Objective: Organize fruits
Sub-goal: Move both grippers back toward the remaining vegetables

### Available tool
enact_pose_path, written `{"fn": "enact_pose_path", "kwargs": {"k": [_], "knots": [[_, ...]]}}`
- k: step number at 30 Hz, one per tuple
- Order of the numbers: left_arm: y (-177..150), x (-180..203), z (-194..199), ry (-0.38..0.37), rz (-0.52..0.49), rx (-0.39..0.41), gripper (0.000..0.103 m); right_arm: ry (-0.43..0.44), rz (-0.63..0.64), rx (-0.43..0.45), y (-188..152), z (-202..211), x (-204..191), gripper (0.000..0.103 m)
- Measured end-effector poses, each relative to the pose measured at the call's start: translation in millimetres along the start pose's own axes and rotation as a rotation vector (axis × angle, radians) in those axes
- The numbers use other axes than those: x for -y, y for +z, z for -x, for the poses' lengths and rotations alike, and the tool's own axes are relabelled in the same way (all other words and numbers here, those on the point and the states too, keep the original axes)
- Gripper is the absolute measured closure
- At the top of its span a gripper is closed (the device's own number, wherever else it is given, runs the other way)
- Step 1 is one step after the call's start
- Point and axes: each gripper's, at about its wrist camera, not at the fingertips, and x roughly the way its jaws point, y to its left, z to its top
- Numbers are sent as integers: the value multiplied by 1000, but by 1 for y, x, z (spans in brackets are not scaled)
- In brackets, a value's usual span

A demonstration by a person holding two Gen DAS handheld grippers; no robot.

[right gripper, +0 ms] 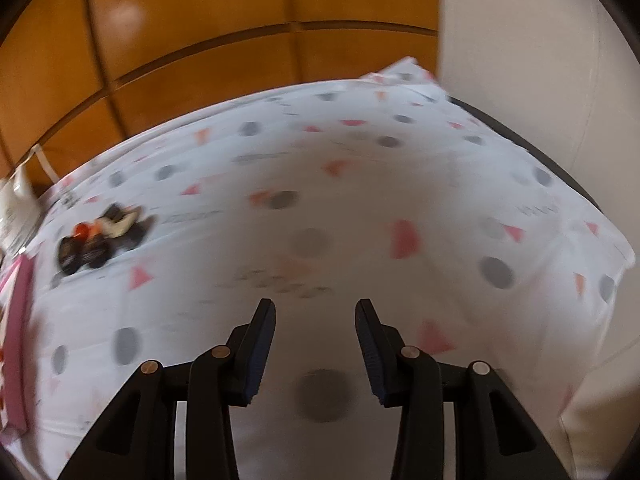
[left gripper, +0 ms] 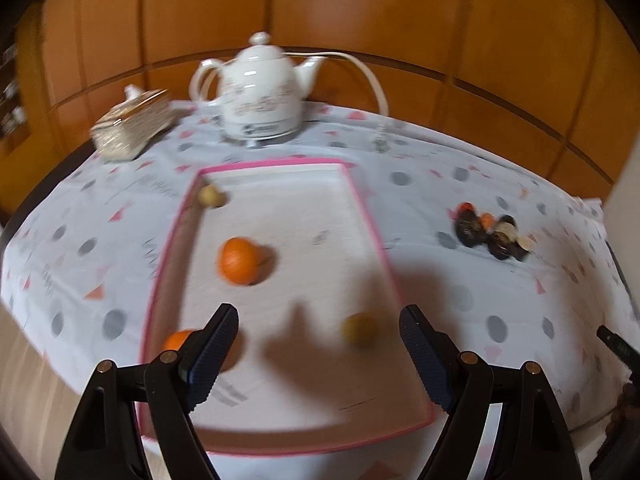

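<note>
1. The left gripper hangs over the near end of a pink-edged tray, its jaws wide apart with nothing between them.
2. The right gripper points down at bare patterned tablecloth to the right of the tray. Its jaws stand partly apart and hold nothing.
3. Both views are blurred, so fine detail is uncertain.
4. The step in hand appears to be choosing the next fruit to move. A sound approach is to steady the hand first, centre the open jaws on one round fruit, and close gently, since round fruit is likely to roll away from a glancing touch.
5. The tray holds four fruits, all well apart. An orange sits at the middle left. A second orange lies at the near left, partly hidden behind the left gripper's finger. A yellowish fruit lies near the right edge, closest to the open jaws. A small pale fruit rests in the far left corner.
6. On the cloth right of the tray lies a cluster of dark items with orange and pale patches; what they are cannot be told.
7. At the far side stand a white teapot and, to its left, a tissue box. Neither holds fruit.
</note>
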Motion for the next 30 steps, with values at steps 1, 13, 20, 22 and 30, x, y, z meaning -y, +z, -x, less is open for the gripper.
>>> {"fn": "enact_pose_path", "kwargs": {"k": [1,13,20,22,30], "knots": [[3,8,-2,-15,-20,0,20,-14,-16,-5,0,-1,8,61],[50,104,-53,-208,-203,-76,34,-21,-6,-14,-1,-5,8,61],[70,142,-101,-271,-231,-167,44,-27,-9,-27,-4,-5,14,61],[74,144,-116,-273,-214,-200,44,-27,-19,-34,-5,-6,17,61],[85,152,-146,-275,-169,-241,41,-30,-22,-36,-4,-6,20,61]]}}
